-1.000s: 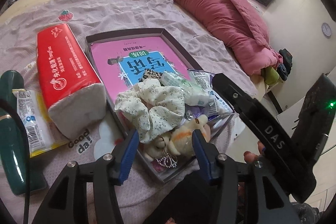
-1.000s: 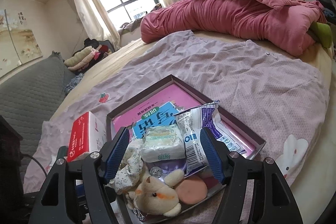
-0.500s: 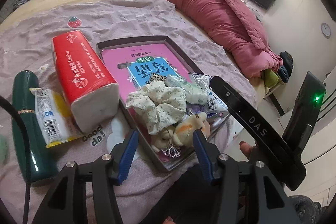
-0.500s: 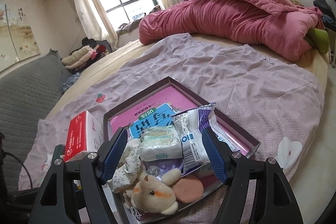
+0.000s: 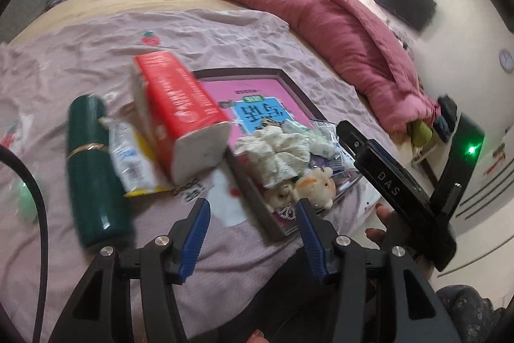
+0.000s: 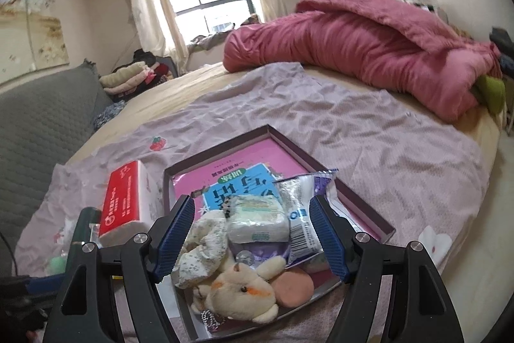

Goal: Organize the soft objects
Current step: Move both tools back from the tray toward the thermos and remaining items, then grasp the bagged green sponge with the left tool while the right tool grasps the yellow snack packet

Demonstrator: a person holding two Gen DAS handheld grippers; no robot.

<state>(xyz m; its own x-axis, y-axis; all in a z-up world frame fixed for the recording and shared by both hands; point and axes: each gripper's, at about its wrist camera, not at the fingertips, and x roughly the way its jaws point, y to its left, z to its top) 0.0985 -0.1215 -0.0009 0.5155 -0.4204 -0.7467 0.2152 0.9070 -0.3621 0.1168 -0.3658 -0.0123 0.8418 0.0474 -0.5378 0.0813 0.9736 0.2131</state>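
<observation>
Ahead of both your grippers: lilac sheet [image 6: 369,130] over the bed, pink duvet [image 6: 369,44] bunched at its far side.

Shallow dark tray [image 6: 363,201] sits on the sheet straight ahead of your right gripper [image 6: 252,235]; in the left wrist view it's just right of your left gripper [image 5: 253,232].

Red tissue pack [image 5: 180,105] lies ahead-left of your left gripper, touching the tray's left edge. Green bottle [image 5: 93,169] further left, with a yellow-edged sachet [image 5: 128,156] between the two.

Inside the tray, near end: floral scrunchie [image 6: 202,246], wrapped white pad [image 6: 257,219], clear snack packet [image 6: 302,214], plush bear [image 6: 241,294] nearest you, and a pink round thing [image 6: 294,286] beside the bear, possibly a puff; can't tell.

Left gripper: jaws apart, nothing between them, over bare sheet. Right gripper: jaws wide, empty, hovering over the tray's pile; no pad contact.
</observation>
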